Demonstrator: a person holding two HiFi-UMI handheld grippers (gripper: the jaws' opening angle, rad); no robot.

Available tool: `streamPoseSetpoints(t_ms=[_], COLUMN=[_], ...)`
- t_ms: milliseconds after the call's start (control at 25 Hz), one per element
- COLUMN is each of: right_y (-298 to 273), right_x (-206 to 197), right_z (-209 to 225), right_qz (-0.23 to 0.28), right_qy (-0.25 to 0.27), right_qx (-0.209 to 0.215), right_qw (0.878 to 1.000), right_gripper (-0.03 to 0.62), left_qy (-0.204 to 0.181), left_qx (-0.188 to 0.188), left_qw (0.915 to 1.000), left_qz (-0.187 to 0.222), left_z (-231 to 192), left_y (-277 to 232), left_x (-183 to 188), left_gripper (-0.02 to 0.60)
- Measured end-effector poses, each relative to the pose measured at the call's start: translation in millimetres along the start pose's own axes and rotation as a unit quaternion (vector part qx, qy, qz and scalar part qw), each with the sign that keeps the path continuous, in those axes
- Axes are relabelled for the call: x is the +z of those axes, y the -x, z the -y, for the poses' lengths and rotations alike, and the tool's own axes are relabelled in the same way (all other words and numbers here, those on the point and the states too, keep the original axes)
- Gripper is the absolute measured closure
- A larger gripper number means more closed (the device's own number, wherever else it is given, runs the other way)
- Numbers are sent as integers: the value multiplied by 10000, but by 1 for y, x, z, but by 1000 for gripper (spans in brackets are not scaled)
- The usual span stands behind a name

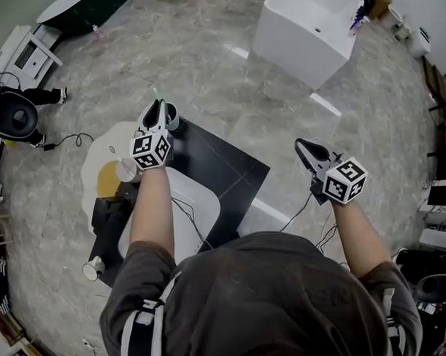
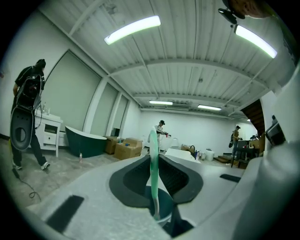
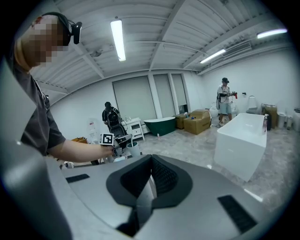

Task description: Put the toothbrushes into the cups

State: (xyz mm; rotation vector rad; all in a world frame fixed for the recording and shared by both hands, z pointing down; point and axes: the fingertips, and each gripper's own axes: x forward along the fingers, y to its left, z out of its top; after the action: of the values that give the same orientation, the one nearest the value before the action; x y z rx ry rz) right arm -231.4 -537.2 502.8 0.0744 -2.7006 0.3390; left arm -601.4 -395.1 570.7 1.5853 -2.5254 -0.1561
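Note:
My left gripper [image 1: 160, 107] points level and is shut on a green toothbrush [image 2: 153, 173] that stands upright between the jaws. The toothbrush's lower end reaches into a blue-grey cup [image 2: 165, 206] seen through the gap under the jaws. In the head view that cup [image 1: 171, 122] stands at the far corner of the black table, right beside the gripper's tip, and the brush's top [image 1: 154, 93] sticks out above. The right gripper view shows the same cup [image 3: 133, 149] next to the left gripper. My right gripper [image 1: 304, 146] hangs off to the right over the floor, jaws together, nothing in them.
The black table [image 1: 223, 174] carries a white basin-like piece [image 1: 196, 205]. A clear cup [image 1: 125, 170] and a white cup [image 1: 93, 268] stand at its left side. A white bathtub [image 1: 308, 30] stands far ahead. A person [image 2: 28, 117] is at the left; cables lie on the marble floor.

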Motion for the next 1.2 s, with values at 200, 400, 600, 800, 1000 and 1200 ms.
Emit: streamPoseSetpoints(t_ms=[200,400,600,800,1000,1200], right_y=[1,5,19,45,88,154], right_x=[-4,0,2,-2,-11,-24], right_z=[-6,-14,-16,-14,-17,-29], right_qz=[4,91,297,523,739,996], right_qy=[2,22,-24,-108,-187,-204], right_qx=[-2,-12,-159,-394,-644,-939], right_qw=[10000,10000,9994,9978,9950,9904], right_gripper=[602,600,602,602,602,602], left_qy=[-177,3,-74,-190,-92,60], left_qx=[101,-124,-959,-1910,-2687,-3431], left_qw=[9985,9987,9938,9790,9593,9341], left_qz=[-515,-493,-550,-693,-869,-989], left_z=[7,34,96,173,245,316], left_y=[7,30,53,70,100,149], left_x=[-23,-16,-5,2,4,8], left_gripper=[478,437,448,490,569,575])
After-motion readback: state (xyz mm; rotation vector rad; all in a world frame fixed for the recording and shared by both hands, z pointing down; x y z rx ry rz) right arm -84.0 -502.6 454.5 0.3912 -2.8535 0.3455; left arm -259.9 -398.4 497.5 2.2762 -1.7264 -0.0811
